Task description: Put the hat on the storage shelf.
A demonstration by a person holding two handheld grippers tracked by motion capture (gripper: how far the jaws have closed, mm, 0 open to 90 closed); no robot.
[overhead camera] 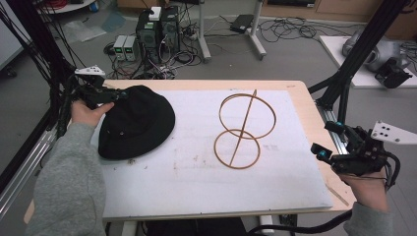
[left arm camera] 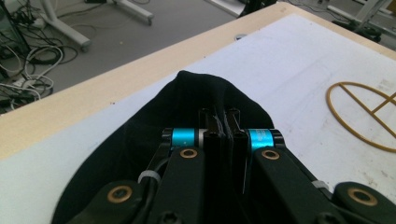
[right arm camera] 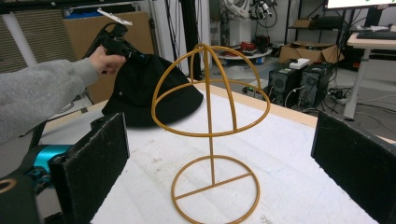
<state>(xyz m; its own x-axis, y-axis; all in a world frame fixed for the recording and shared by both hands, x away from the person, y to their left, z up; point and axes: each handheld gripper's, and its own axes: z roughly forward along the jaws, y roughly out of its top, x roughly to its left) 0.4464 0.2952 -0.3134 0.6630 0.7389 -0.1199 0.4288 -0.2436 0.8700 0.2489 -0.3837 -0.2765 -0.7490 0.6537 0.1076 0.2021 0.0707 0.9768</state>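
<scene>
On the table (overhead camera: 300,98), left tool (overhead camera: 116,94) pinches the black hat (overhead camera: 137,123); right tool (overhead camera: 327,140) gapes beside the wire stand (overhead camera: 243,129).

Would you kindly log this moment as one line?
left tool: shut on black hat | right tool: open, off table | wire stand: bare

Hat (overhead camera: 135,123): black cloth, matt, soft folds where the left gripper (left arm camera: 223,122) pinches its brim. Hat stand (right arm camera: 210,121): thin wire, mustard-gold coating, smooth, slight sheen. Tabletop (overhead camera: 300,93): pale wood edge, smooth; white sheet (overhead camera: 187,172) over it, matt, scuffed with faint brown marks near 6 o'clock. Right gripper (right arm camera: 219,154): jaws faced with rough black foam-like pads. Both grippers: black matt plastic links, glossy cyan anodised metal sleeves, brass-coloured rivets. Sleeve (overhead camera: 69,187): grey fleecy knit.
</scene>
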